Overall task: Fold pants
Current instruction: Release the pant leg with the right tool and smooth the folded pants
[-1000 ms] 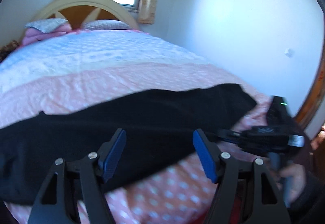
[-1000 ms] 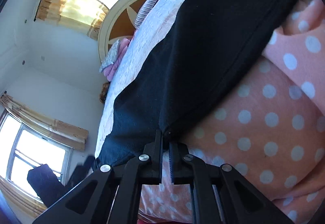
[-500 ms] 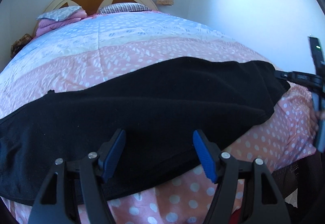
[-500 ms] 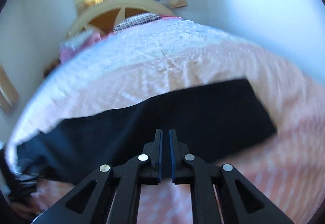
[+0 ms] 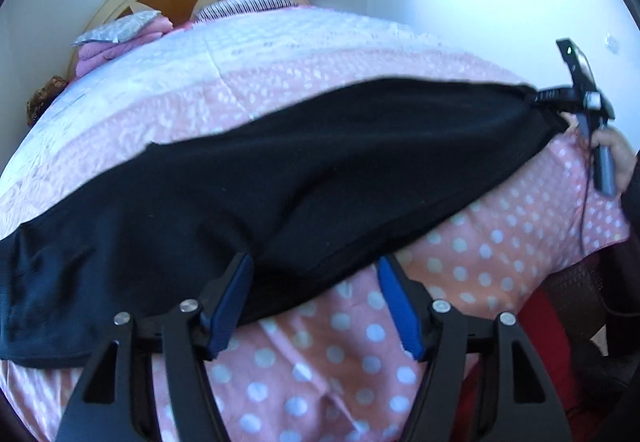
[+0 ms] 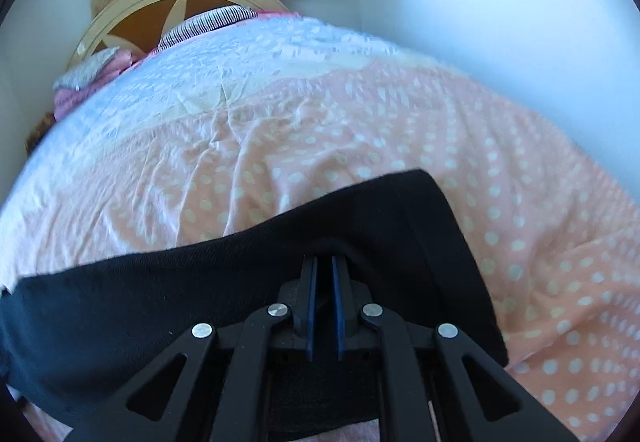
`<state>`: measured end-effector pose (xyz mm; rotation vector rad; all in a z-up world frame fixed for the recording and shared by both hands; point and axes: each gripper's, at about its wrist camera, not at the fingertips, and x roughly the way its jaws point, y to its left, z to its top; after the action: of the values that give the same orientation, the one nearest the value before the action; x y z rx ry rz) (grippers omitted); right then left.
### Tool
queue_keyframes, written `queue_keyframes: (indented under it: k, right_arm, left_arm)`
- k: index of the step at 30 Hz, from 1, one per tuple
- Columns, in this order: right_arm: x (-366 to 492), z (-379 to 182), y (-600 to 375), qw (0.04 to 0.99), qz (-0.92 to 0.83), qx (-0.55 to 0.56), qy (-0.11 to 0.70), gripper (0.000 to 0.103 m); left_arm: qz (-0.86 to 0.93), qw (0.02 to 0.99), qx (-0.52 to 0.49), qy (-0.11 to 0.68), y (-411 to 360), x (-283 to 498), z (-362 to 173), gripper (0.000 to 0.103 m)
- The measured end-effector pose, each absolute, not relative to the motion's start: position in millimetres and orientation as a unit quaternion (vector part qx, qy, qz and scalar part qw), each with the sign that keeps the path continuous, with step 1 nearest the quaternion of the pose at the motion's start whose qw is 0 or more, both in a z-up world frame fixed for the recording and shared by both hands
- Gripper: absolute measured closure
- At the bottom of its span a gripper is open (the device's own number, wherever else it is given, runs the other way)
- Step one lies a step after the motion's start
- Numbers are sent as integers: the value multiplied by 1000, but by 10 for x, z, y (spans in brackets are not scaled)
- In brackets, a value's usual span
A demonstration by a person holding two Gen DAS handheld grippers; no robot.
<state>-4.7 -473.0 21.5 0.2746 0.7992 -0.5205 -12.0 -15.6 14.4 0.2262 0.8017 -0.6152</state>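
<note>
Now lifted at the right end since a second ago, pants [image 5: 320, 177] pinched by right tool [image 6: 324, 274] for folding leftward, left tool [image 5: 316, 282] wide, over bed [image 5: 280, 65]

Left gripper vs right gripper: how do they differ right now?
The left gripper has its jaws spread wide; the right gripper has its jaws nearly together. The left holds nothing, its blue pads straddling the near edge of the black pants; the right is clamped on the pants' right end. Both share the same black frame and blue pads, and both sit over the polka-dot bedspread.
</note>
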Motion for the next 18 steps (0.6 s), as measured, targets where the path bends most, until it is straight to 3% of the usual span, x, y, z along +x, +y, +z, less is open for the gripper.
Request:
queue_keyframes:
  k: [3,6,12,18]
  right_arm:
    - [-239,490,-4371,900,-263,108,329,93]
    - [-342,706,-3696,939,-168,89,286,93]
    - [-30,459,-2252,922,106,144,343,93]
    - [286,147,-1385,888,226,163,367,93]
  left_arm:
    - [-296,887,85,343,132,-216,381,34]
    - [-243,911,89,322,377,-131,502,33]
    - [-95,928,59,355,905,272,334,33]
    - [15,921,74,381,1458,434,89,33]
